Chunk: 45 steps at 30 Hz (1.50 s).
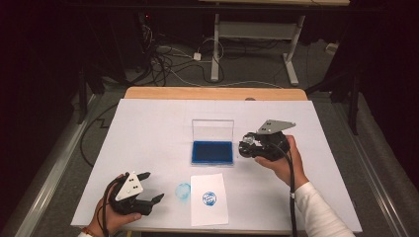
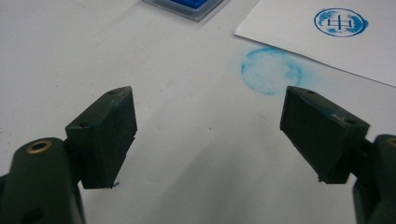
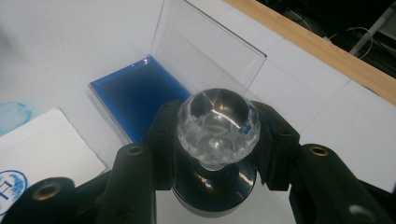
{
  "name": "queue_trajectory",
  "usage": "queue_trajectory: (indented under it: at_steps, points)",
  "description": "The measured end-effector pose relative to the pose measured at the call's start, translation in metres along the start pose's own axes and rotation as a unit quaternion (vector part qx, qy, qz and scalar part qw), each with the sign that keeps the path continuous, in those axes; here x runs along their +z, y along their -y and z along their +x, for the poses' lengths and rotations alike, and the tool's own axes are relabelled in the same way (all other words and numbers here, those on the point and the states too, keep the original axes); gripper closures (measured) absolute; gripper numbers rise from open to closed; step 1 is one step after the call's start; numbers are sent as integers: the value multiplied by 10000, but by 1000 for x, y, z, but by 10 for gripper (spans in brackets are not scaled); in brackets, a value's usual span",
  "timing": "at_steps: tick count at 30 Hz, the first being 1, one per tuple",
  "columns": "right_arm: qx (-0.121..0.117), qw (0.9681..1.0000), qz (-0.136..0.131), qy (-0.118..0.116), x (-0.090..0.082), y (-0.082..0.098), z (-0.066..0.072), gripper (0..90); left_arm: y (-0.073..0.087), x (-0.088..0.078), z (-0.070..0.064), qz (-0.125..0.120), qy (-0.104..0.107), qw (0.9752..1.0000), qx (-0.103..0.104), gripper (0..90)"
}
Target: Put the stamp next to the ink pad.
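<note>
The right gripper (image 3: 217, 154) has its jaws clamped on a stamp (image 3: 217, 128), pinching it just under the clear faceted knob, with the dark round base below the pads; in the high view this gripper (image 1: 245, 148) sits just off the right edge of the ink pad (image 1: 212, 152), tipped toward it; the step in hand looks like bringing the stamp to the pad for inking, or carrying it away from it, and I cannot tell which; the next move, as I judge it, calls for holding the base flat and level so that its face meets the blue surface or the sheet squarely, without letting the knob slip in the pinch; the left gripper (image 2: 210, 135) rests low over the bare white table (image 2: 201, 154), jaws spread wide with nothing between them; ahead of its right jaw lies a faint blue smudge (image 2: 272, 71), and beyond that the paper (image 2: 299, 42) bearing one round blue print (image 2: 341, 22); the ink pad is a shallow clear case (image 3: 116, 91) holding blue ink, its transparent lid (image 3: 205, 46) standing upright at the far edge, beyond the jaws.
</note>
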State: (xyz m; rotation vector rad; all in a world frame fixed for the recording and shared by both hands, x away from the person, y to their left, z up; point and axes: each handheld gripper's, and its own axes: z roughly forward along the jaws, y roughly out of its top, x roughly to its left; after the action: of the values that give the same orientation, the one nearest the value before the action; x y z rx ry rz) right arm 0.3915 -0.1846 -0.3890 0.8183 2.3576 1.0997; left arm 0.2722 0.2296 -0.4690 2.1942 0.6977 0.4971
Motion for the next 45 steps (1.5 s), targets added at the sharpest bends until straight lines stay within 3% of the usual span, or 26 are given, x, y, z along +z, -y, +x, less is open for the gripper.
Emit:
queue_trajectory:
  at_steps: [14,23,45]
  points:
    - [151,9996,242,41,24,5,-9,568,0,1,0,43,-7,10000,36,182]
    - [134,9992,371,63,37,13,-7,567,0,1,0,67,5,10000,59,182]
    - [435,9981,425,132,46,31,-14,566,1,3,-1,102,19,9999,72,181]
